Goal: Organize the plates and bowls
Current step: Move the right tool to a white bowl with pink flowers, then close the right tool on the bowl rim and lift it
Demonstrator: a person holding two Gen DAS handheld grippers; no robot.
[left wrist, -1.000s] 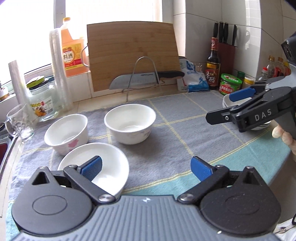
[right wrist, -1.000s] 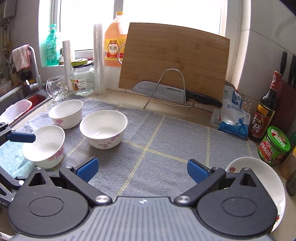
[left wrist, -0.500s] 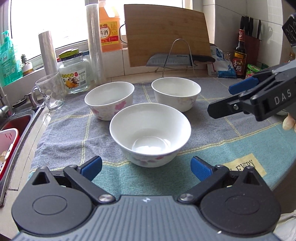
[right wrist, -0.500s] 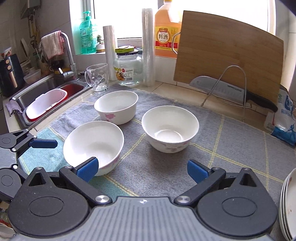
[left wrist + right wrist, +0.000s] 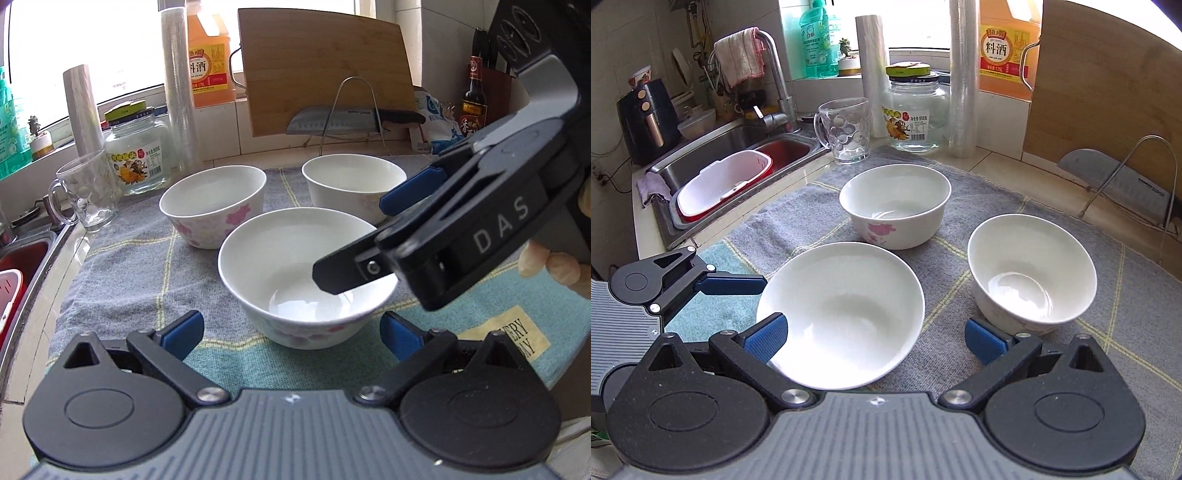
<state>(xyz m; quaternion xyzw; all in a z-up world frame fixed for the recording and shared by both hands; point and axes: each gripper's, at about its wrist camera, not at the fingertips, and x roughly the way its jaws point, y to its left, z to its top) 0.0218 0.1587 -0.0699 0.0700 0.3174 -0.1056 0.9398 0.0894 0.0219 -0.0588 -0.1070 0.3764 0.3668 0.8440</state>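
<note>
Now nearest bowl (image 5: 846,314) sits between open right gripper (image 5: 875,338) fingers

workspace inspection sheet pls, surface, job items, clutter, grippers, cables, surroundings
surface: grey checked cloth over the counter, teal at the near edge.
job's things: three white bowls upright and apart: near bowl, floral bowl, right bowl; no plates in view.
clutter: glass mug, glass jar, cooking wine jug, cutting board, knife.
grippers: left gripper open before the near bowl; right gripper open above it.
cables: nothing seen.
surroundings: sink and faucet to the left.
</note>
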